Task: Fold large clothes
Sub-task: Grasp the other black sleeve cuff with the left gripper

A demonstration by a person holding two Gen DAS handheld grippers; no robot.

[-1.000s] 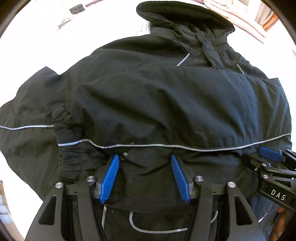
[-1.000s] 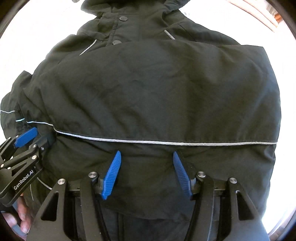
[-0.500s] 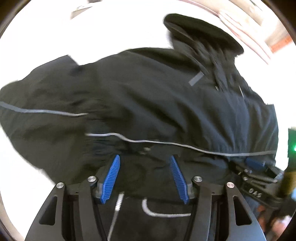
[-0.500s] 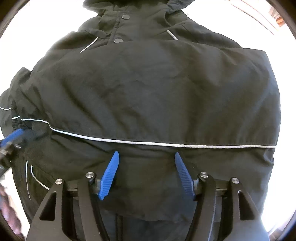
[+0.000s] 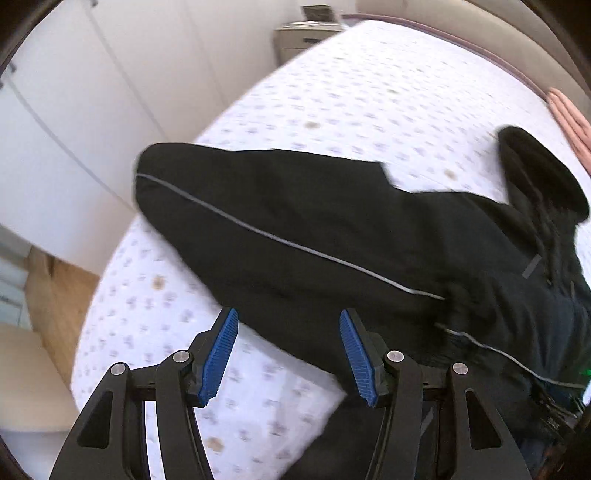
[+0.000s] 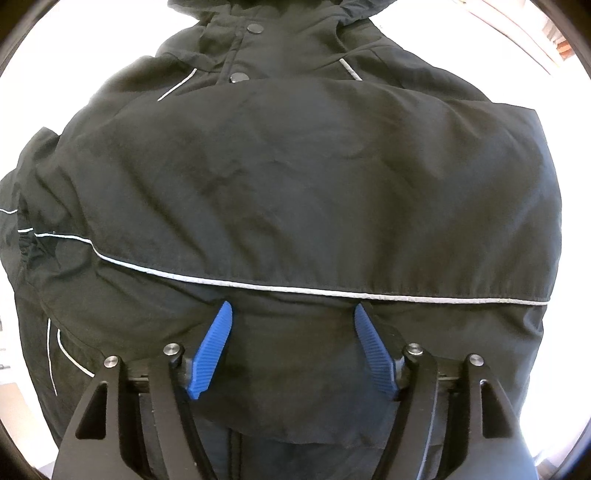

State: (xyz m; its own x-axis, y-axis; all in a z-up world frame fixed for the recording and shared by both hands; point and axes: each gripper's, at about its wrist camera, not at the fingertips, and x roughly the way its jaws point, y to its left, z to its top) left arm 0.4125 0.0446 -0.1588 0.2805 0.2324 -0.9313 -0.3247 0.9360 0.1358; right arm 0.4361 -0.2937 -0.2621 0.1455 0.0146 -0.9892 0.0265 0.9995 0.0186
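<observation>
A large black jacket [image 6: 295, 184] with thin reflective piping lies on a bed, one sleeve folded across its front. Its other sleeve [image 5: 277, 229] stretches out to the left over the sheet, and the hood [image 5: 543, 177] is at the far right. My left gripper [image 5: 288, 347] is open and empty, just above the near edge of that sleeve. My right gripper [image 6: 291, 332] is open, its fingers spread over the jacket's lower front below the piping line, holding nothing.
The bed's white patterned sheet [image 5: 351, 92] runs to its left edge, with white wardrobe doors [image 5: 92, 92] and wooden floor [image 5: 55, 295] beyond. A small cabinet [image 5: 306, 33] stands past the far corner. A pink folded item [image 5: 569, 118] lies at the right.
My left gripper has swung left, off the jacket's body, toward the outstretched sleeve and the bed's edge. My right gripper has stayed nearly still over the jacket's lower front.
</observation>
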